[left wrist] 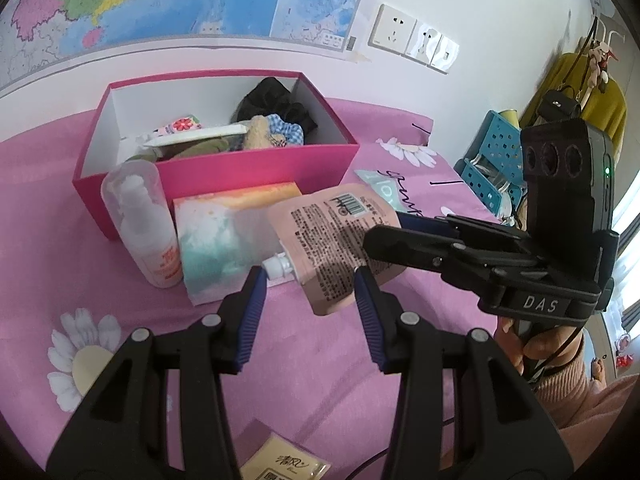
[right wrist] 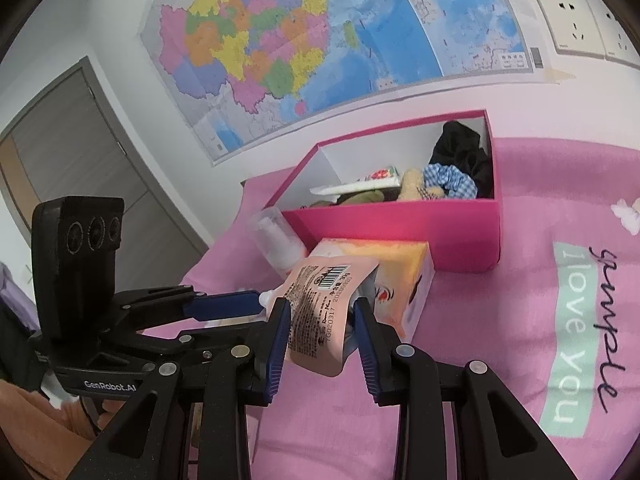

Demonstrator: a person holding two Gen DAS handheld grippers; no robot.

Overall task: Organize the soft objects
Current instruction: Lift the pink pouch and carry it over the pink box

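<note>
I see a bed with a pink floral bedspread (left wrist: 328, 360), wall map (right wrist: 304, 40) behind it. Pink box (left wrist: 248, 172) sits on the bedspread with soft stuff inside: black cloth (left wrist: 276, 100), blue checked scrunchie (right wrist: 452, 180), small plush (left wrist: 258, 130). Just in front of the box: a tissue pack (left wrist: 212, 232) and a white pump bottle (left wrist: 140, 220), side by side, touching. My right hand-held gripper (right wrist: 322, 344) is clamped on the peach refill pouch (right wrist: 320, 312), which hangs tilted above the bedspread in front of the tissue pack, white cap (left wrist: 276, 266) toward the left side. My left hand-held gripper (left wrist: 310, 316) has its jaws apart, nothing between the pads; the pouch's cap end is just beyond its tips.
</note>
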